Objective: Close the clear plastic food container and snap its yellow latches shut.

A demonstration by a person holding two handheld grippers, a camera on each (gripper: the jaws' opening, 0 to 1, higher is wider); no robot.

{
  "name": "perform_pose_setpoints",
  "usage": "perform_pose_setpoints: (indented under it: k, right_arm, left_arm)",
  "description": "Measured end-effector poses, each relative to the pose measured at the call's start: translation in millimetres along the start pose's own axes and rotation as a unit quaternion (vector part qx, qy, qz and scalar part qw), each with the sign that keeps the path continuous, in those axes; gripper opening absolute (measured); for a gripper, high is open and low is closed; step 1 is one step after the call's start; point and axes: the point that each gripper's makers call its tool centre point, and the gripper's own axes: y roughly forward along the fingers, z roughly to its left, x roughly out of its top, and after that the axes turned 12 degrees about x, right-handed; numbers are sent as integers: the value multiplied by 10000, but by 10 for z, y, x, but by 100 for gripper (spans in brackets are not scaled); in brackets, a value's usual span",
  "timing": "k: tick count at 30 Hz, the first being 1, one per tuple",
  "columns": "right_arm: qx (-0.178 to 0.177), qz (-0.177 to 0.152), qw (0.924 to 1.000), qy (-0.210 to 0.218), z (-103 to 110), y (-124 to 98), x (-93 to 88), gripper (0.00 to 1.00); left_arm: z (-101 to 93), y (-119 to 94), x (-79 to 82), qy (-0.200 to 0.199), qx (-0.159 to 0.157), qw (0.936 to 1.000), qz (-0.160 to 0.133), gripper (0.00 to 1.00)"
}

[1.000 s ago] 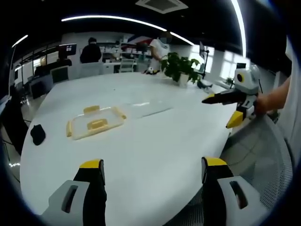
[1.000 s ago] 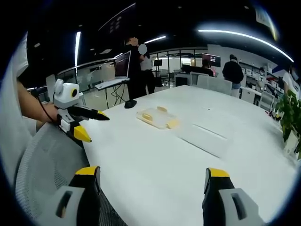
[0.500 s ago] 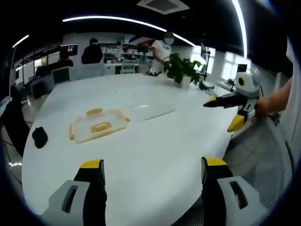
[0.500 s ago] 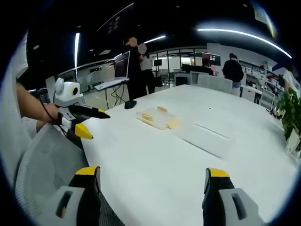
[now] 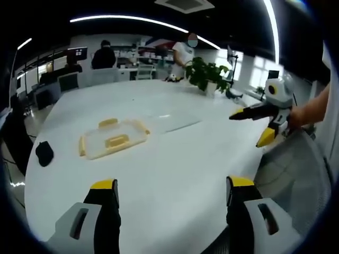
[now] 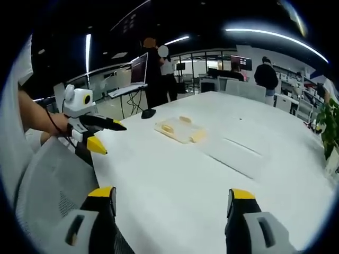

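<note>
Two grippers: both up in the air over the near edge of the white table [image 5: 175, 159], nothing in either one
Left gripper [image 5: 168, 193]: jaws spread wide, yellow tips well apart, touching nothing; in the right gripper view it comes in from the left side [image 6: 103, 135], held by a person's hand [image 6: 55, 124], and its two yellow-tipped fingers [image 6: 96, 145] look parted there too
Black thing [image 5: 43, 153]: small dark object near the table's left edge in the left gripper view, can't tell what it is
Container part with yellow latches [image 5: 112, 138]: flat on the table, well ahead of the left gripper and a bit left of centre; clear plastic with yellow tabs on its edges. In the right gripper view it's further off, mid-table [image 6: 180, 128]
Clear plastic piece [image 5: 172, 120]: just beside the latched part, to its right; see-through, so hard to make out, edges mostly glare
Right gripper [image 6: 172, 203]: jaws wide apart, empty; in the left gripper view it pokes in from the right [image 5: 259, 124]
Potted plant [image 5: 205, 75]: far side of the table
People: a few standing at the back, too small for detail
</note>
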Motion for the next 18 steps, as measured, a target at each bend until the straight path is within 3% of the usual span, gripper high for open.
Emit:
perform_pose_setpoints:
  k: [18]
  right_arm:
    - [178,109,9996,-187,-158,217,137,84]
  left_arm:
    - [240,94,-26,246,-31,9996,165,78]
